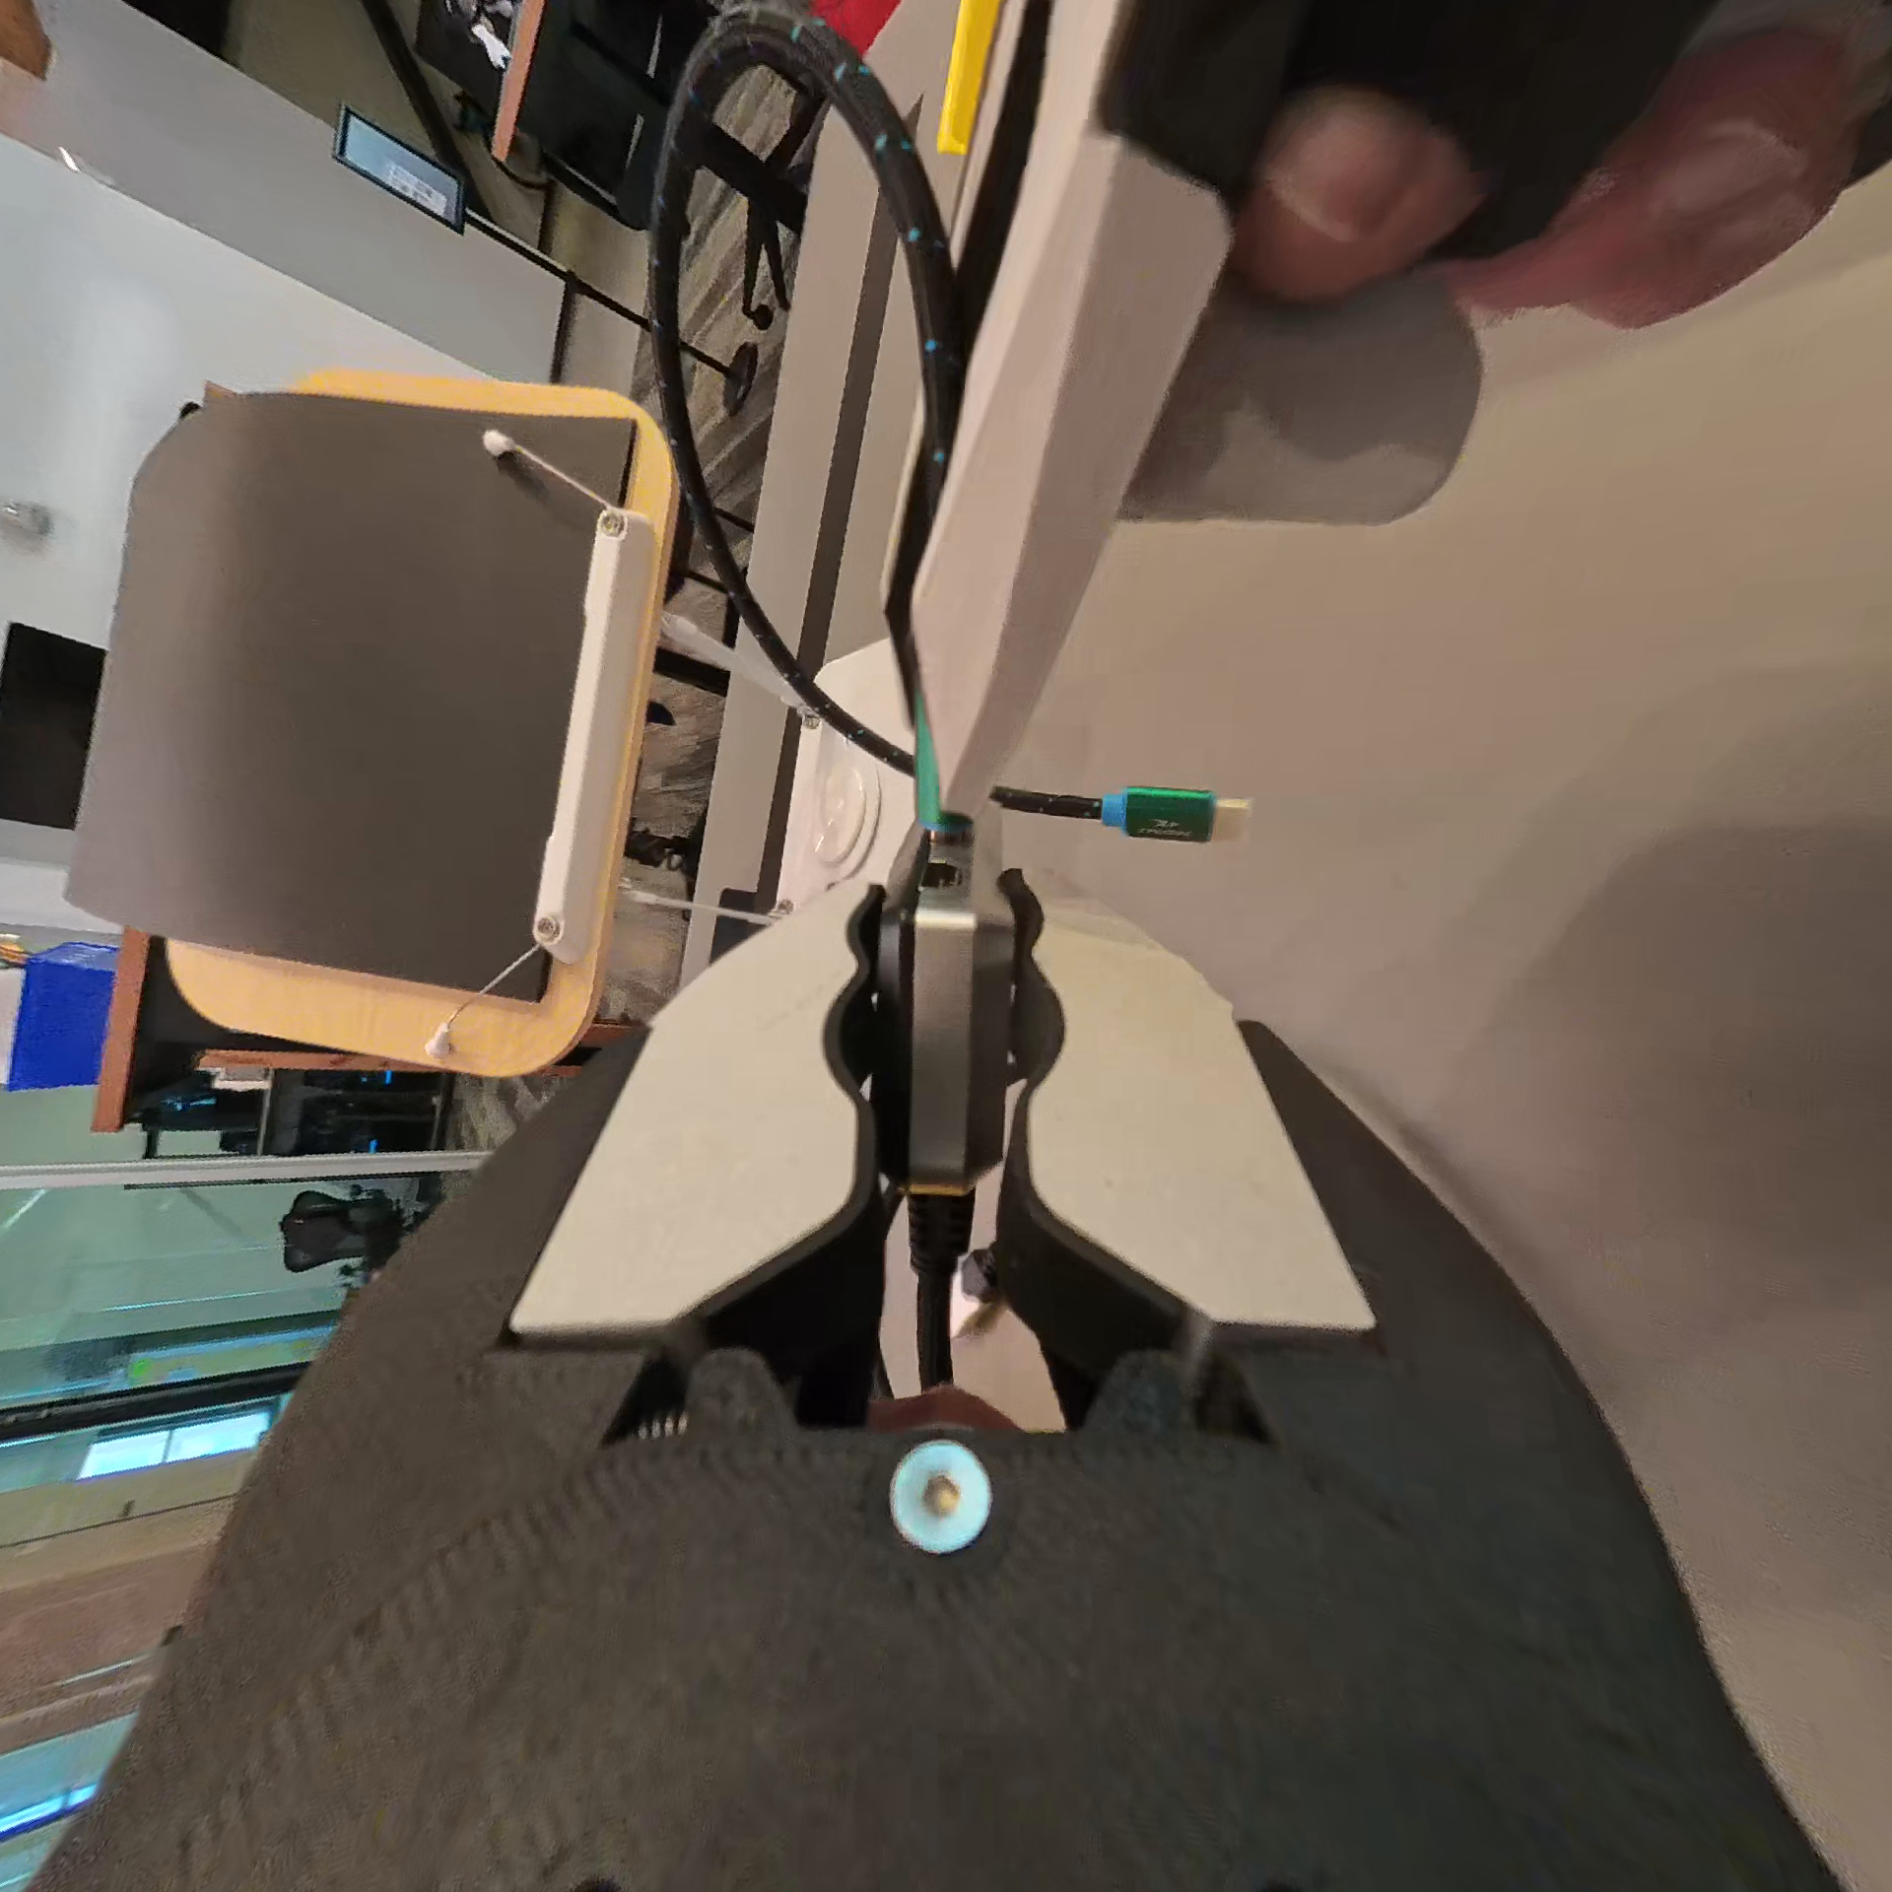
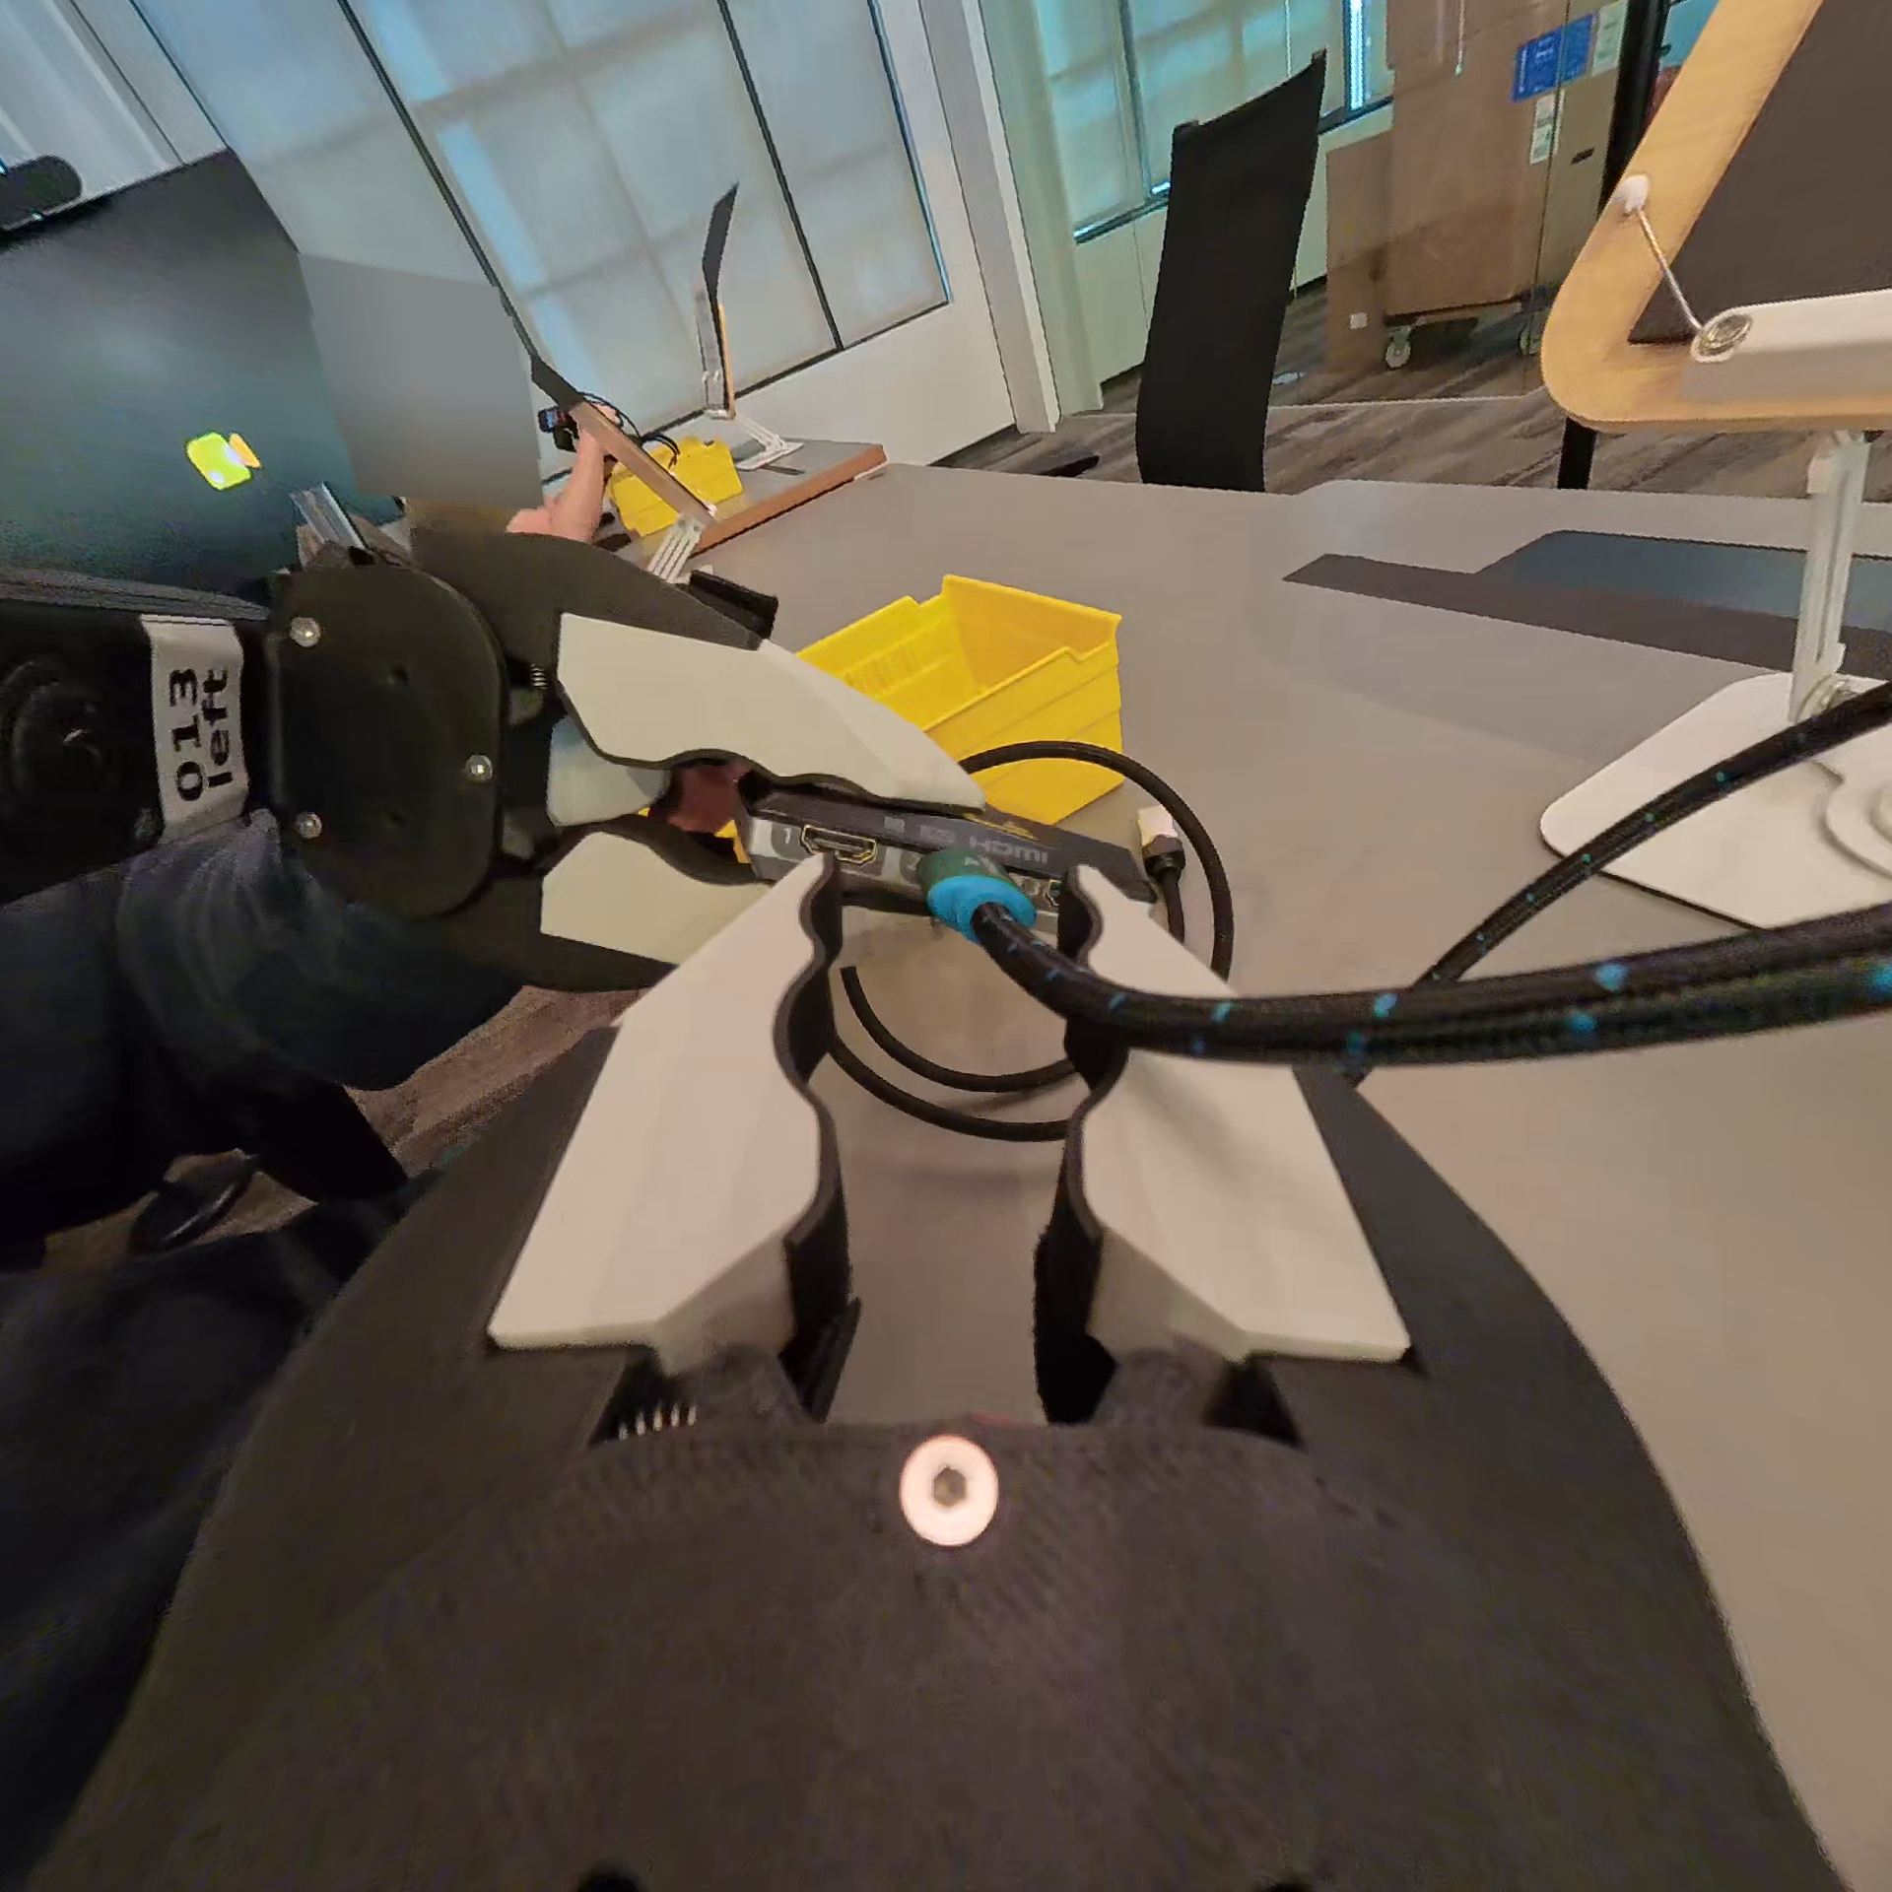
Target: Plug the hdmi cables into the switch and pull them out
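My left gripper (image 1: 944, 901) is shut on the dark grey HDMI switch (image 1: 947, 1024) and holds it edge-on above the grey table. A black plug (image 1: 937, 1229) sits in the switch's near end. In the right wrist view the left gripper (image 2: 819, 809) holds the switch (image 2: 1024, 848) flat, ports facing me. A green plug with a blue collar (image 2: 957, 889) on a black braided cable (image 2: 1331, 1008) is seated in a middle port. My right gripper (image 2: 952, 886) is open, fingertips on either side of that plug. A second green plug (image 1: 1167, 814) lies free on the table.
A yellow bin (image 2: 983, 676) stands just behind the switch. A thin black cable (image 2: 1213, 921) coils on the table under it. A white stand base (image 2: 1689, 819) carrying a wood-framed dark board (image 1: 338, 676) is at the right. The table edge (image 2: 532, 1034) runs at the left. Less than 4 cm separates the two grippers' tips.
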`<state>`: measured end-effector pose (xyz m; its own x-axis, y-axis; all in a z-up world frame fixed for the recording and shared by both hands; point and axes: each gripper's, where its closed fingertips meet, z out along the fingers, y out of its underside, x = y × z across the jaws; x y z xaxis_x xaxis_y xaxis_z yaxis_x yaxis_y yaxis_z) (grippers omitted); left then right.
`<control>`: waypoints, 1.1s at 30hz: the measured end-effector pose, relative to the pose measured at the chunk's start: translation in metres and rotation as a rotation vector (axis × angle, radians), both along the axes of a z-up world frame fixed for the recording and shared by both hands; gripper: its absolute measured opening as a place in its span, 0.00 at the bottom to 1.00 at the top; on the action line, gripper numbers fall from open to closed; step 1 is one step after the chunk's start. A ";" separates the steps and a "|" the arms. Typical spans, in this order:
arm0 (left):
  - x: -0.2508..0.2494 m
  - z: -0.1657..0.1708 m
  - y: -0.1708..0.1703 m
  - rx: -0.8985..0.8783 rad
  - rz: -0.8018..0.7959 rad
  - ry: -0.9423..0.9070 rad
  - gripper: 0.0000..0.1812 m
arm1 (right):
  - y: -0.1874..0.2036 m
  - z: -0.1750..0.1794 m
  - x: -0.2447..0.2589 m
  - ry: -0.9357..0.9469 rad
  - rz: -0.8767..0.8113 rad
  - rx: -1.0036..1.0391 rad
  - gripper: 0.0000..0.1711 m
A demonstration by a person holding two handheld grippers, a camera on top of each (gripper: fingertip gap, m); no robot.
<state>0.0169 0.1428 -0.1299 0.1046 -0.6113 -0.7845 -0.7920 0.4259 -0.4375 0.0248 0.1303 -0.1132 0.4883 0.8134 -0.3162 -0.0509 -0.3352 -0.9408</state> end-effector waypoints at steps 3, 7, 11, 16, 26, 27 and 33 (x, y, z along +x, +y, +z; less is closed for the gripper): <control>0.004 0.001 -0.004 0.008 -0.008 -0.009 0.12 | -0.002 -0.004 -0.004 -0.012 0.012 0.001 0.18; 0.005 0.002 -0.006 0.026 -0.019 -0.020 0.12 | -0.001 -0.003 -0.001 0.031 0.023 -0.019 0.11; 0.007 0.001 -0.007 0.033 -0.025 -0.021 0.12 | -0.002 -0.005 0.000 0.025 0.033 -0.027 0.11; 0.009 -0.004 -0.008 0.018 -0.047 -0.008 0.12 | -0.005 -0.007 -0.002 -0.006 0.042 -0.006 0.11; 0.007 -0.011 -0.001 0.070 0.007 0.022 0.13 | -0.007 -0.008 -0.010 -0.039 0.045 0.011 0.11; 0.007 -0.011 0.000 0.065 0.014 0.022 0.13 | -0.007 -0.009 -0.010 -0.048 0.036 0.011 0.11; 0.004 -0.010 0.002 0.050 0.020 0.004 0.13 | -0.006 -0.007 -0.013 -0.144 -0.038 0.073 0.10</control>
